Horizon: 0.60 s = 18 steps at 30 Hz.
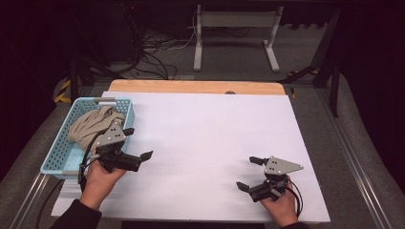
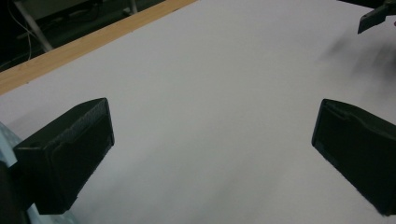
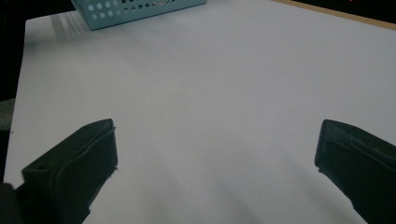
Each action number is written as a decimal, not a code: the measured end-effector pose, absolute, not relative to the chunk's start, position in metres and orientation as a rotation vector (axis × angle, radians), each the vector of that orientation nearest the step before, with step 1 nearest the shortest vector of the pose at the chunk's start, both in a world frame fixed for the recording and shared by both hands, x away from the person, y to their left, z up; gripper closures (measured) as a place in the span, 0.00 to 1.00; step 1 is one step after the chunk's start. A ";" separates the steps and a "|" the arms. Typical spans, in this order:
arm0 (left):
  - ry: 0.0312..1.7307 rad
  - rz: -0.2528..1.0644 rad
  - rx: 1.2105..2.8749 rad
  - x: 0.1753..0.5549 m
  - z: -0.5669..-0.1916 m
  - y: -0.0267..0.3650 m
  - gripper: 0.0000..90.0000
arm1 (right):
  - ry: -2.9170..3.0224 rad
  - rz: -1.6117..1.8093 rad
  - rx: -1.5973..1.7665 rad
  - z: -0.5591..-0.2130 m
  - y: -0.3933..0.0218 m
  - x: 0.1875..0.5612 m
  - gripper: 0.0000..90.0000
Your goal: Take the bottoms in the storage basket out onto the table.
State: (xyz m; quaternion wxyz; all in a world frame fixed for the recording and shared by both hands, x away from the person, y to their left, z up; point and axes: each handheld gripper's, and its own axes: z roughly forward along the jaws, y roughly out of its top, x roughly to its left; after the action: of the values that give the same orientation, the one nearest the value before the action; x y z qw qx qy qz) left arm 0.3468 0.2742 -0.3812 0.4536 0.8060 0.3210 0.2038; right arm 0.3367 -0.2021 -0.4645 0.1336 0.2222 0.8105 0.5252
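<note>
The person's left hand (image 1: 101, 177) comes in from the near left corner, dark sleeve at the wrist, forearm angled up and slightly right. It holds the left gripper (image 1: 137, 143) just beside the right wall of the light blue basket (image 1: 58, 151), with the grey plate on top tilted toward the basket and the jaws pointing right across the table. Those jaws stand wide apart with nothing between them; the left gripper view looks past them onto bare white table (image 2: 210, 102).

A beige cloth (image 1: 90, 125) lies bunched in the far half of the basket, which sits at the table's left edge. The gripper's back end overlaps the cloth from above, though whether they touch I cannot tell.

The right hand (image 1: 279, 204) enters from the near edge, toward the right, wrist low and fingers wrapped round the handle. The right gripper (image 1: 249, 172) points left toward the middle of the table, jaws spread just as wide and holding nothing. In the right gripper view the basket's perforated wall (image 3: 140, 8) shows well off at the far end of the white surface.

The two grippers are well apart, facing each other.
</note>
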 end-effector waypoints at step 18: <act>0.860 0.524 2.012 0.370 -0.364 0.306 0.00 | 2.347 1.503 0.671 -0.465 -0.202 0.338 0.00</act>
State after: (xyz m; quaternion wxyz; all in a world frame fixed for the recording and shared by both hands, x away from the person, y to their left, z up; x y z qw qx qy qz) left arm 0.3702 0.3061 -0.3640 0.4313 0.8068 0.3448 0.2103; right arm 0.3376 -0.2021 -0.4654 0.1371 0.2320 0.8110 0.5192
